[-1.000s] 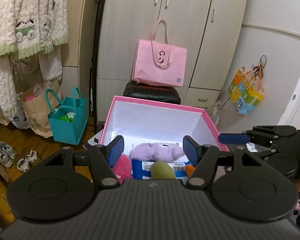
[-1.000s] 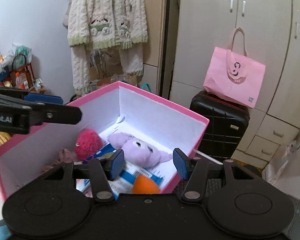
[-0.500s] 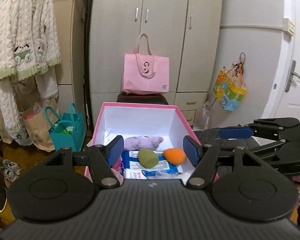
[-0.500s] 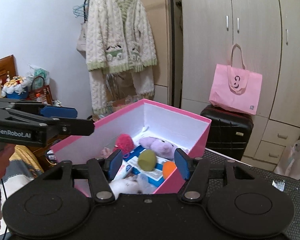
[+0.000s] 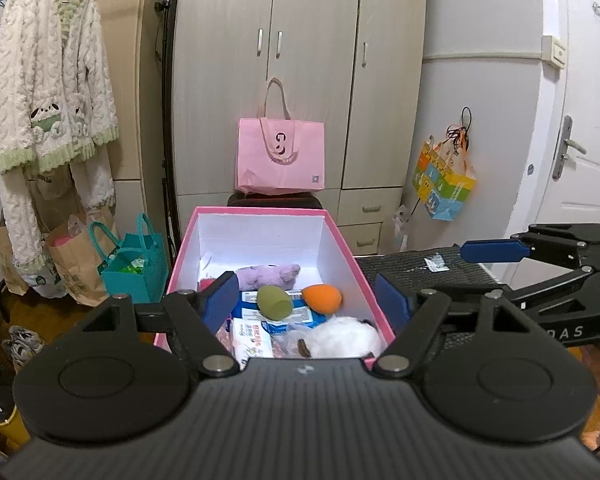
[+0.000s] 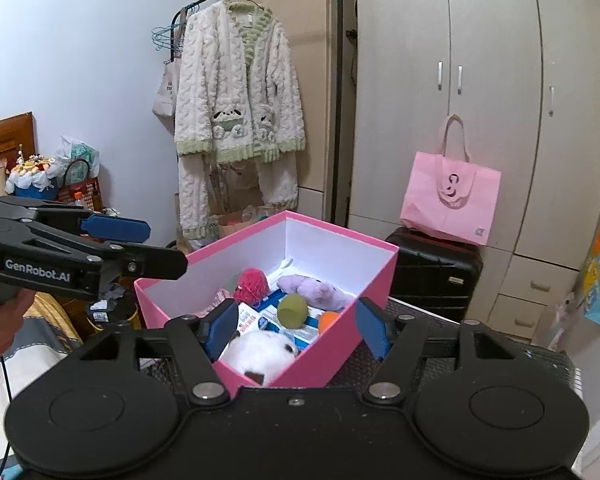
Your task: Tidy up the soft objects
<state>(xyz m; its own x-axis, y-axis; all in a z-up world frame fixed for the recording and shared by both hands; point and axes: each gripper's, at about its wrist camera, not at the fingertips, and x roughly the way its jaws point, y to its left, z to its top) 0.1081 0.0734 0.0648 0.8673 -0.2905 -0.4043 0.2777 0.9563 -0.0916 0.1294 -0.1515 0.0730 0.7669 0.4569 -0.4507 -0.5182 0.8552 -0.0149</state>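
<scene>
Your left hand-held gripper point(image 5: 306, 300) and right hand-held gripper point(image 6: 294, 328) were both opening, empty. The box point(image 5: 340, 236) sat just ahead of them, toys inside: white plush point(image 5: 340, 338) nearest, purple plush point(image 5: 268, 274) farthest.

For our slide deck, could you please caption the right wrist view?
Right gripper, jaws opening and empty, above pink box holding white plush and sponges.

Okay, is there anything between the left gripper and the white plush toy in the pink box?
Nothing visible. The left hand-held gripper is empty, its jaws opening above the open-topped pink box. The white plush toy lies uncovered at the near end.
</scene>
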